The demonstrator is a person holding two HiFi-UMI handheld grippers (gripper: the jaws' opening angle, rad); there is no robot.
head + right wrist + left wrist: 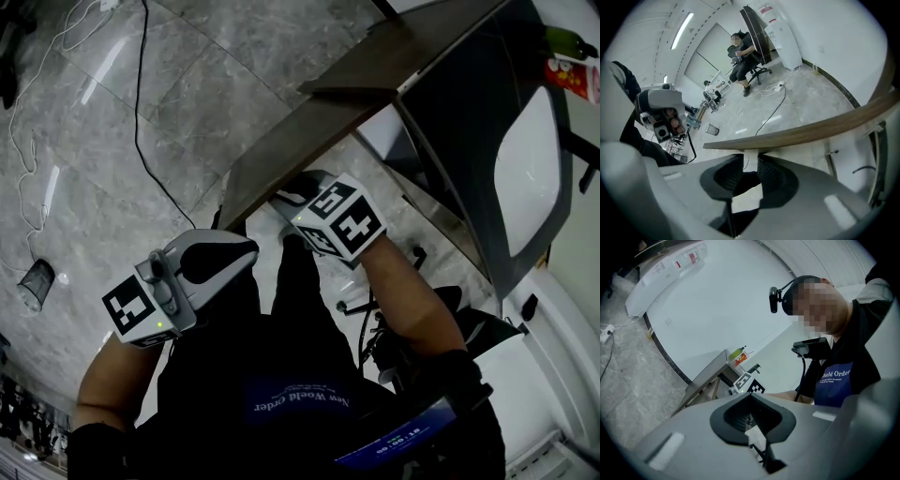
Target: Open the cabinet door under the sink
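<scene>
Nearest the person's dark-shirted body, the left gripper [246, 251] hangs in the air below and to the left of the brown wooden cabinet door [309, 127], well clear of it. In its own view its black ribbed jaws are pressed together with nothing between them. Just ahead, the right gripper [295, 192] reaches up to the door's near free edge. The right gripper view shows that brown edge [811, 129] running across the jaw tips, and the two pads are drawn in on a pale strip of the door between them, so this gripper is clamped on the door. The door itself stands swung outward from the cabinet, its flat face tilted up toward the head camera and its far side meeting the cabinet. To the right of the door, the dark countertop [459, 103] carries the white oval sink basin [525, 169], and a green bottle [567, 39] stands at the counter's far end. To the left of the door and beyond it, a thin black cable [141, 103] trails across the grey marble floor [187, 75].
</scene>
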